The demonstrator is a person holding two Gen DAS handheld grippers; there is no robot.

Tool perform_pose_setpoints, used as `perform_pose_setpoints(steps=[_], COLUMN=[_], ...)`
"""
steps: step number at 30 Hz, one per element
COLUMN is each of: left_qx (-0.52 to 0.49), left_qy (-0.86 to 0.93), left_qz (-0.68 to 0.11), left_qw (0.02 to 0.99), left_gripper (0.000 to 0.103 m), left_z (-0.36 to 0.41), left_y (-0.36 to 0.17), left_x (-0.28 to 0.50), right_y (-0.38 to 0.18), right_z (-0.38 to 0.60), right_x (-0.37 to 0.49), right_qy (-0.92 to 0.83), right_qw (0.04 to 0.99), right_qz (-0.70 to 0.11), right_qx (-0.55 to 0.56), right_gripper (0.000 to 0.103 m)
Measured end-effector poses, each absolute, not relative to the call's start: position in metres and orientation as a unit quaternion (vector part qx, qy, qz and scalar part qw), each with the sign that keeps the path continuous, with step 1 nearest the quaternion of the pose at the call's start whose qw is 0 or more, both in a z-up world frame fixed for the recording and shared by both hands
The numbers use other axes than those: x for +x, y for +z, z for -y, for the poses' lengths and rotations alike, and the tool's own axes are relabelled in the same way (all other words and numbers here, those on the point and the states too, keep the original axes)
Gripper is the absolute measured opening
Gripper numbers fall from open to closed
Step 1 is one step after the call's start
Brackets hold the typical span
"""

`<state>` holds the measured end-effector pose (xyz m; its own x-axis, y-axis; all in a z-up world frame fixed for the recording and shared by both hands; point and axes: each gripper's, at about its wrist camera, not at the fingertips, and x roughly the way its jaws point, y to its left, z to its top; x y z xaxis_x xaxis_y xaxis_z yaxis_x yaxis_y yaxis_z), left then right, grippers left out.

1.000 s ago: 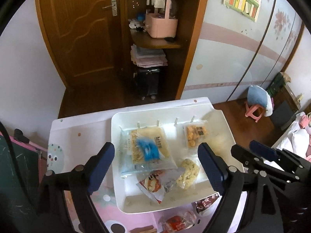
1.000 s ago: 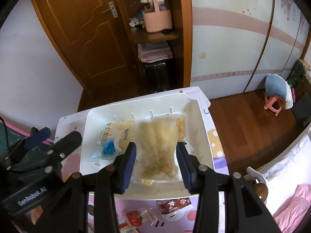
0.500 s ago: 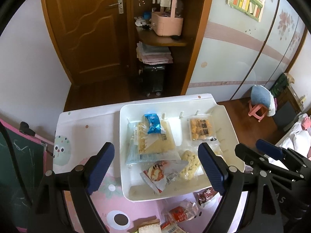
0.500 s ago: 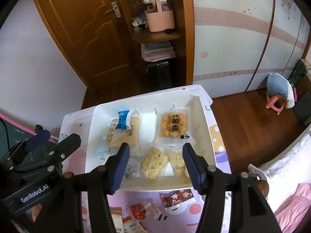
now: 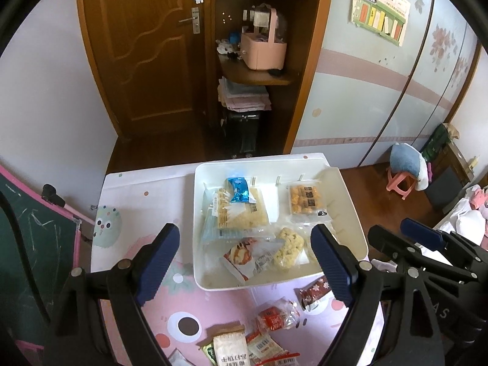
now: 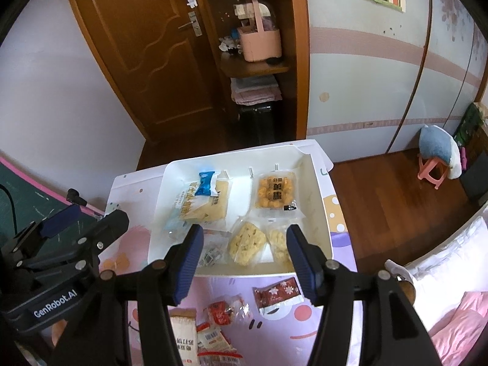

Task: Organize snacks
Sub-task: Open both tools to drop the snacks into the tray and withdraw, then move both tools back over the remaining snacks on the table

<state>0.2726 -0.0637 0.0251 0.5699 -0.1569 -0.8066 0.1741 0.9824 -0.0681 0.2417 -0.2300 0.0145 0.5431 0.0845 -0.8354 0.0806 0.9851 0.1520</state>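
My left wrist camera sits behind my left gripper point(image 5: 244, 262) and looks steeply down from well above the table point(image 5: 137, 201), facing the wooden door point(image 5: 146, 55) at 12 o'clock. The white tray point(image 5: 350, 201) fills the centre, and my right gripper point(image 5: 421, 238) shows at 4 o'clock.

My right wrist camera sits behind my right gripper point(image 6: 244, 259), equally high and facing the same way, set a little further right. The tray point(image 6: 317, 195) lies at centre, the door point(image 6: 137, 48) at 11 o'clock, my left gripper point(image 6: 61, 222) at 8 o'clock.

Both views share the tray, table, door and loose packets point(image 5: 274, 320) at 6 o'clock.
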Motion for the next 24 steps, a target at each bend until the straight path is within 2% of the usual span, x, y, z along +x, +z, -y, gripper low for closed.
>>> perform_pose_setpoints(steps=[15,24], left_qx=[0.009,0.018], left_qy=[-0.095,-0.087], left_qz=[-0.420,-0.409], left_qw=[0.903,0.908], left_gripper=[0.092,0.096], left_z=[0.053,0.032], left_y=[0.056,0.044], left_x=[0.191,0.129], right_y=[0.045,0.027], right_z=[0.222,0.216], right_x=[0.174,0.121], right_qy=[0.032,0.067], right_qw=[0.887,0.878], right_qz=[-0.456,-0.472], right_qx=[0.064,0.044], right_gripper=[0.057,0.058])
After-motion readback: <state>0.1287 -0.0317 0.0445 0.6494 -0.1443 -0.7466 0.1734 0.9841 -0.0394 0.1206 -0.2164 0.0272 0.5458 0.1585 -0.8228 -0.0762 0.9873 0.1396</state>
